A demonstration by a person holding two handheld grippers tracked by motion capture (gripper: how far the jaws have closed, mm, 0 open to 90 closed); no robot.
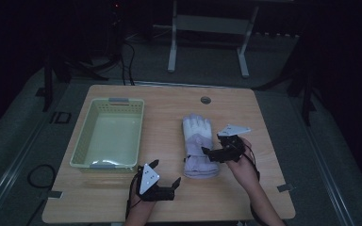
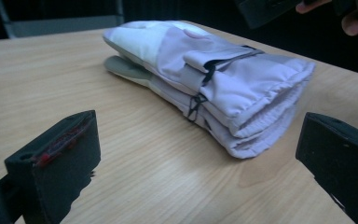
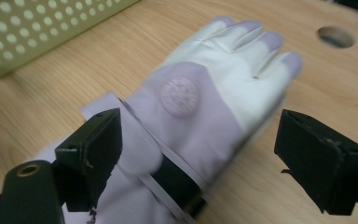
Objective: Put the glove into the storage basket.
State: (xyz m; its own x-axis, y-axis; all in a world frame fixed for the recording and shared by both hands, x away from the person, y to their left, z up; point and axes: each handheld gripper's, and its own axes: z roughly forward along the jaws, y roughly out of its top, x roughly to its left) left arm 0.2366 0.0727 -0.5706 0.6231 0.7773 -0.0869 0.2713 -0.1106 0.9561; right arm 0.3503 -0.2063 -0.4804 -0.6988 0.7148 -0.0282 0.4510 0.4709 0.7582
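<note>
A pair of lavender and white winter gloves [image 1: 197, 141] lies stacked at the middle of the wooden table [image 1: 245, 113], fingers pointing away from me. The left gripper view shows the gloves [image 2: 214, 70] one on top of the other, cuffs nearest. My right gripper [image 1: 215, 149] is open over the cuff's right side. In its own view the right gripper [image 3: 207, 144] has a jaw on either side of the top glove [image 3: 205, 93] near the black wrist strap. My left gripper [image 1: 166, 171] stands open and empty by the front edge. Seen along its jaws, the left gripper [image 2: 200, 140] is short of the cuffs.
An empty pale yellow-green perforated basket [image 1: 108, 101] stands on the left half of the table; its wall [image 3: 37, 28] is beyond the gloves. A round cable hole [image 1: 205, 100] sits near the far edge. A white desk frame [image 1: 207, 28] stands on the dark floor behind.
</note>
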